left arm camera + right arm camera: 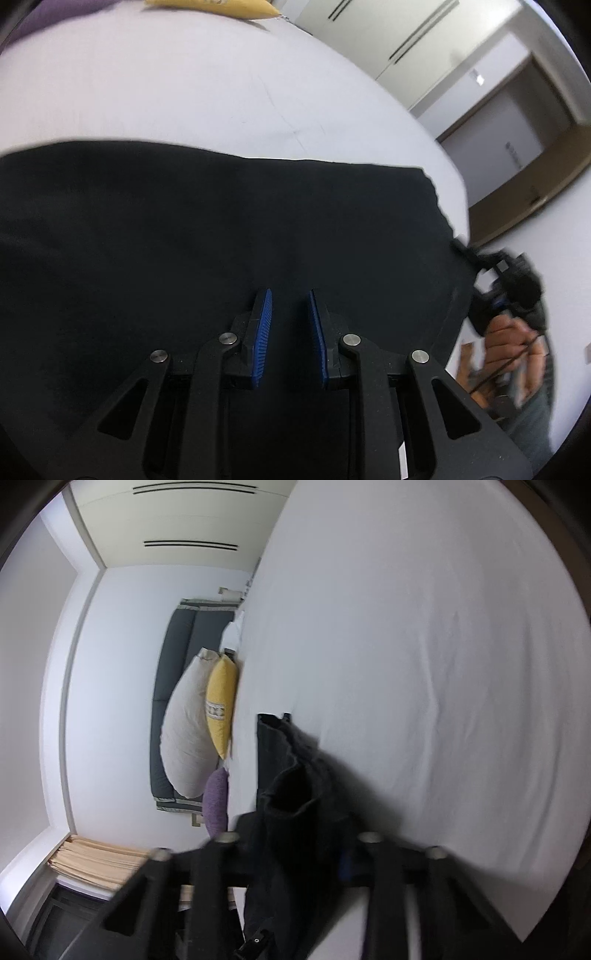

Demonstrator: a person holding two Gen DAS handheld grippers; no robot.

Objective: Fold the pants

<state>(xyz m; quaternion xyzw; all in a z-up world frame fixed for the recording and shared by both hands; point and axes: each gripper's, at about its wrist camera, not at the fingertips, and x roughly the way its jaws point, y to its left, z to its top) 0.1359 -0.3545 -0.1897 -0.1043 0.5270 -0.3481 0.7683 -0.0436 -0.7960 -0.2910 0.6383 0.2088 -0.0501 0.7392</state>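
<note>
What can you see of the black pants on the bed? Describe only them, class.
The black pants look like soft, matte cloth, spread mostly flat across the white bed sheet, with a wavy right edge. The left gripper is above them, jaws narrow with fabric behind. In the right wrist view a bunched fold rises into the right gripper, which appears clamped on it, though blurred.

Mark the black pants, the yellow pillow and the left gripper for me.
black pants (221, 229), left wrist view, flat spread of the fabric.
yellow pillow (221, 705), right wrist view, middle of its cover.
left gripper (290, 295), left wrist view, midway between its blue-padded fingertips.
</note>
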